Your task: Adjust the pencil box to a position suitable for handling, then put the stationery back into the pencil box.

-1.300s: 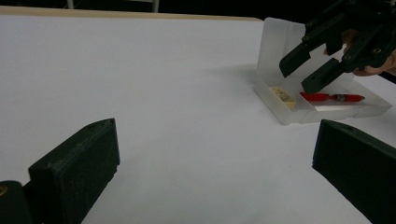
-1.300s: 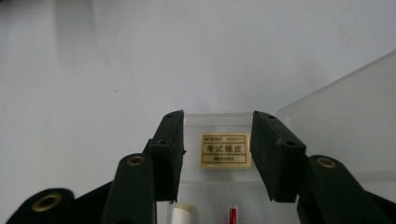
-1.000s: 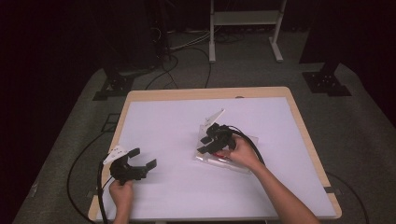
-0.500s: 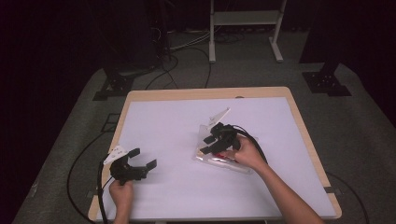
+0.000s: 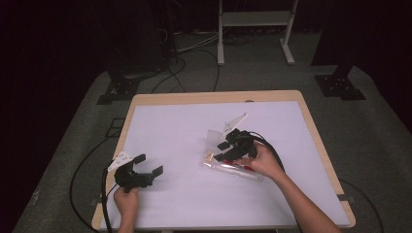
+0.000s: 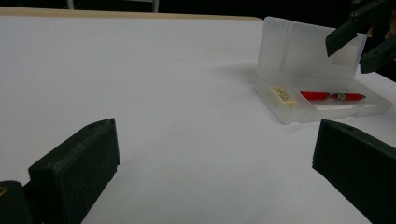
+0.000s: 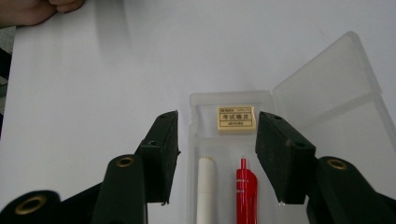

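Right hand-held gripper agape over open pencil case; eraser inside.

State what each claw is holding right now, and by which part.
Nothing is held. The left claw is open above bare table; the right claw is open over the open pencil case, gripping none of its contents.

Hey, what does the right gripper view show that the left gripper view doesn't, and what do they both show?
Right gripper view alone: a white pen lying in the case beside the red one, and the printed label on the eraser readable as text. Left gripper view alone: the case's lid standing upright from the side, and the right hand-held gripper hovering by it, jaws apart. Shared: the clear plastic pencil case, open on the white table, holding the red pen and eraser.
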